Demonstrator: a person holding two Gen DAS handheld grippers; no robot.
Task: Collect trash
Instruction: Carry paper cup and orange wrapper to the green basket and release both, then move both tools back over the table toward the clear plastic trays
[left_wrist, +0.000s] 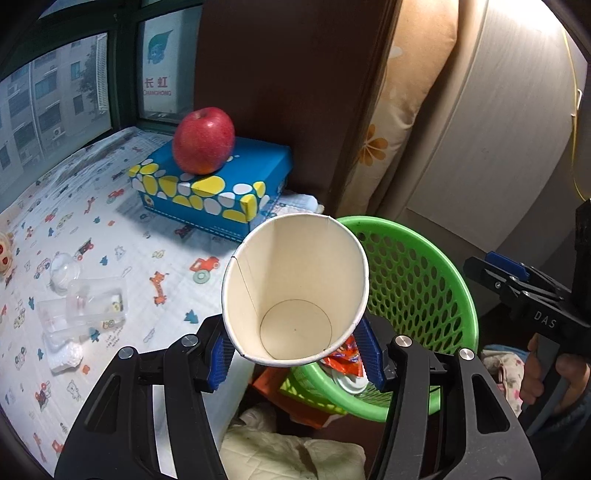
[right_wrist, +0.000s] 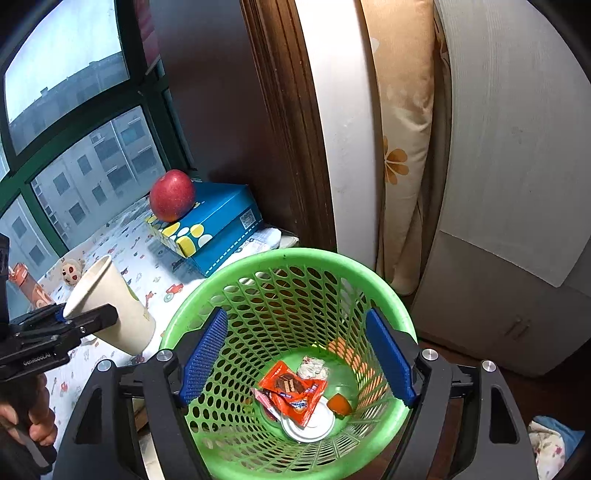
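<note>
Paper cup (left_wrist: 295, 288) is pinched between the left gripper (left_wrist: 295, 354) pads, just short of the green basket (left_wrist: 424, 280) rim; released early, it may fall outside. Right gripper (right_wrist: 295, 358) is held wide, empty, above the basket

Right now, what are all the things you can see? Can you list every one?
paper cup: 1, white, held above the sheet's edge beside the basket
basket: 1, green, on the floor
wrapper: 1, orange, in the basket
lid: 1, white, basket bottom
apple: 1, red, on the box
box: 1, blue with yellow spots, on the sheet
clear plastic packaging: several pieces, on the patterned sheet
left gripper: holding the cup
right gripper: open above the basket
</note>
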